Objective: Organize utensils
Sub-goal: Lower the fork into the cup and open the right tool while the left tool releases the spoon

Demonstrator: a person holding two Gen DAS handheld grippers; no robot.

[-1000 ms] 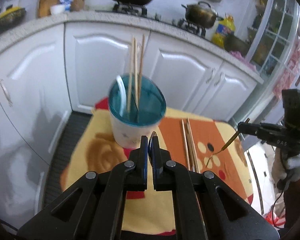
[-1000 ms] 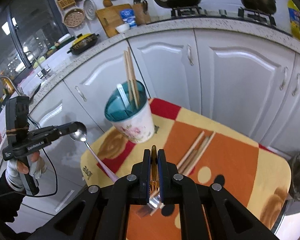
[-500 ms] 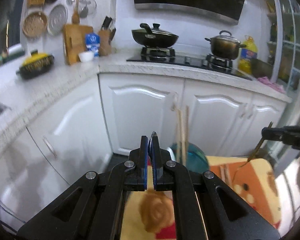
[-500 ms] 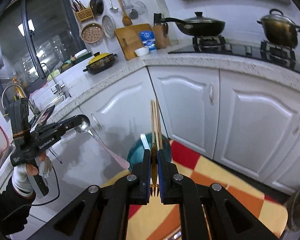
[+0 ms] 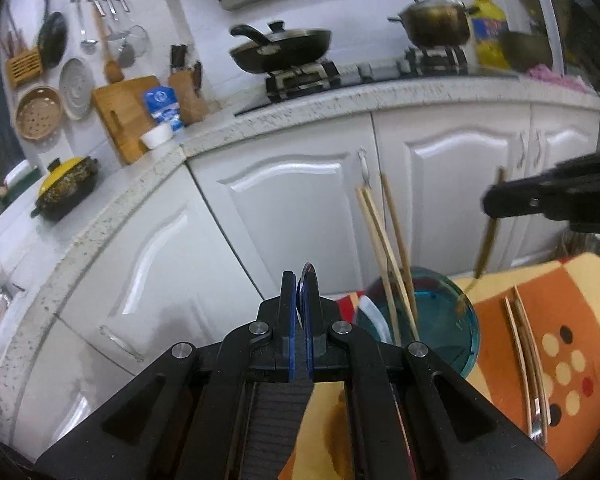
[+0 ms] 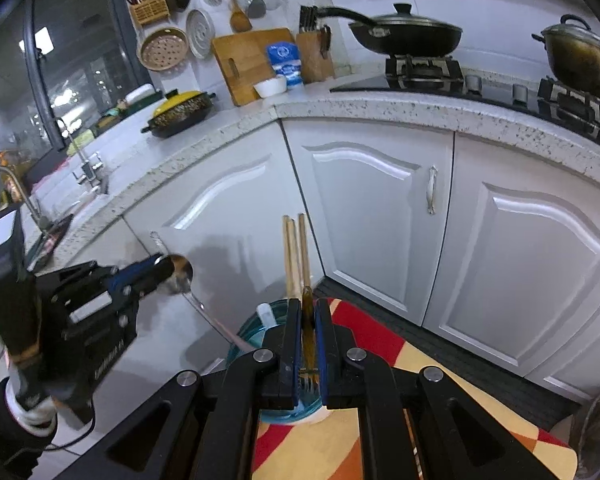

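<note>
Kitchen corner, white cabinets (image 6: 372,208) behind, a low table under an orange-and-yellow cloth (image 5: 548,320) in front.

My right gripper (image 6: 309,344) is clamped on a brass fork (image 6: 309,320), handle up, tines down between the pads. In the left view the fork (image 5: 488,236) hangs near-vertical, tines just over the far rim of the cup (image 5: 456,320).

My left gripper (image 5: 300,304) is closed on a spoon (image 6: 180,268) by the bowl, its long handle trailing down toward the cup (image 6: 252,332).

The cup sits below and just ahead of both grippers; three chopsticks (image 5: 384,256) and a white spoon stand in it. More chopsticks (image 5: 520,344) lie on the cloth to its right.

Right hand is nearer; I judge the fork only needs to drop along its own axis.

Since a second ago both hands have lifted and closed in on the cup; the fork was well off to the side, the cup then sat high in both views.
</note>
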